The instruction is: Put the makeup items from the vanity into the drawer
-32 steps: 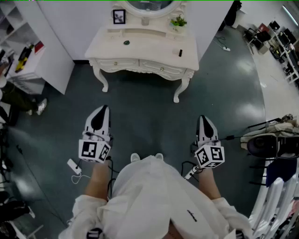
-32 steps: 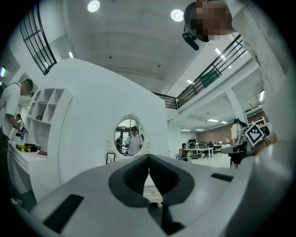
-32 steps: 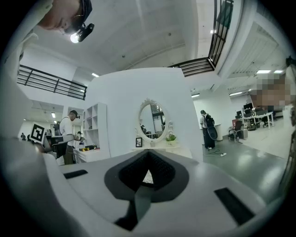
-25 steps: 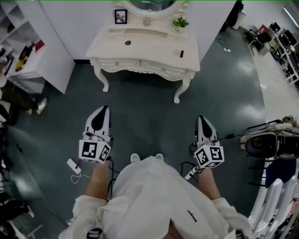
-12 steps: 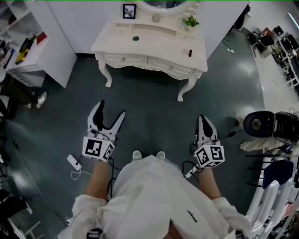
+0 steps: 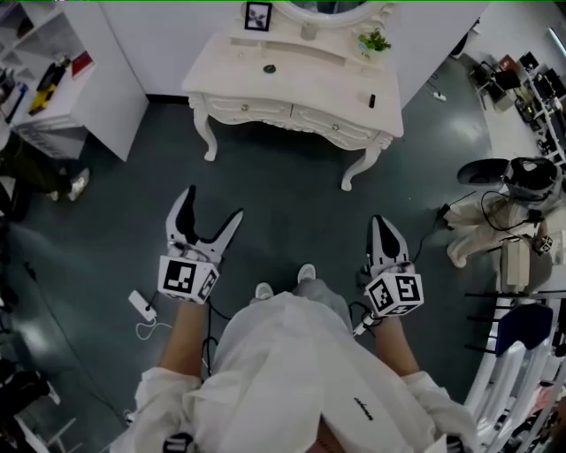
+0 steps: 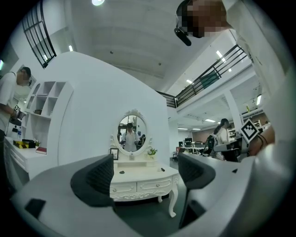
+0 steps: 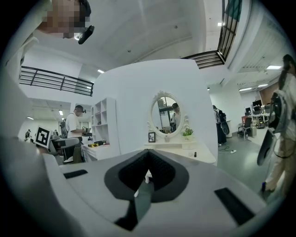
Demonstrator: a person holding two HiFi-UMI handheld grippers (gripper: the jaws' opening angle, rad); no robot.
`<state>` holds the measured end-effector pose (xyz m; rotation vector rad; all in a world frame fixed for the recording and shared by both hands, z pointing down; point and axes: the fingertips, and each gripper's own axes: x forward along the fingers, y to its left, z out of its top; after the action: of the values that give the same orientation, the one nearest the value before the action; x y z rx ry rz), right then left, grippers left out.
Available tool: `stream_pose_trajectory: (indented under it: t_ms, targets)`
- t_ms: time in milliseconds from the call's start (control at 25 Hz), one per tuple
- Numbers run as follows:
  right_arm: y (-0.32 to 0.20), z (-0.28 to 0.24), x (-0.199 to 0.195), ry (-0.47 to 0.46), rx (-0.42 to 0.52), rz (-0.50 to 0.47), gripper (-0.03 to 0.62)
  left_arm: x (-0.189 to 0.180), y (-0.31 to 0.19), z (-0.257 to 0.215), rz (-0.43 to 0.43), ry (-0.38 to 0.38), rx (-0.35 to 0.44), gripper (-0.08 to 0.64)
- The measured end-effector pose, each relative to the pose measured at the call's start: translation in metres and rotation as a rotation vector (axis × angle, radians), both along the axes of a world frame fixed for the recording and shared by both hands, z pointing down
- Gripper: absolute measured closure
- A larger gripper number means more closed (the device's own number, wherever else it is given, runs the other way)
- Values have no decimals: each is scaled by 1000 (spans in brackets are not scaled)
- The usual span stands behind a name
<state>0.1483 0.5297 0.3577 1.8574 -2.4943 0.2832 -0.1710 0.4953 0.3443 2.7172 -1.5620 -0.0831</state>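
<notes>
Head view, looking steeply down. A person stands on a dark floor (image 6: 292, 212) facing a white vanity (image 6: 296, 93), well apart from it, with 1 tool in each hand.

Left tool (image 6: 212, 202): jaws wide, having just been opening, with nothing between them. In the left gripper view (image 7: 148, 173) the 2 dark pads (image 7: 99, 178) frame the distant vanity (image 7: 138, 178) and touch nothing.

Right tool (image 6: 380, 221): jaws pressed together to a single point, holding nothing. The right gripper view (image 8: 147, 173) shows the pads meeting, with the vanity (image 8: 185, 150) beyond them.

Task items: both lie on the worktop (image 6: 309, 84) of the vanity, far from either tool. A round dark item (image 6: 270, 68) sits near the left-centre of the top. A small dark upright item (image 6: 371, 101) stands near the right edge. What kind of makeup each is cannot be told at this size.

Drawers (image 6: 296, 118): 2 side by side in the vanity front, both pushed in.

Other furnishings: an oval mirror (image 6: 332, 7), a picture frame (image 6: 258, 15) and a potted plant (image 6: 375, 41) stand along the back of the vanity. A white shelf unit (image 6: 80, 80) stands to its left.
</notes>
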Motion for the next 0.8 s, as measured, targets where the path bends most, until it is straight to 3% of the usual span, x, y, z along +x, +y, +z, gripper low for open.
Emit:
stream_pose_trajectory:
  t_ms: [400,800]
  targets:
    - [-40,0,-14,-4,19,-44,574,-19,-27,3,-67,126,-30,152]
    - [-128,1,2,-15,34,-91,574,17,-108,2,-69,102,-31,152]
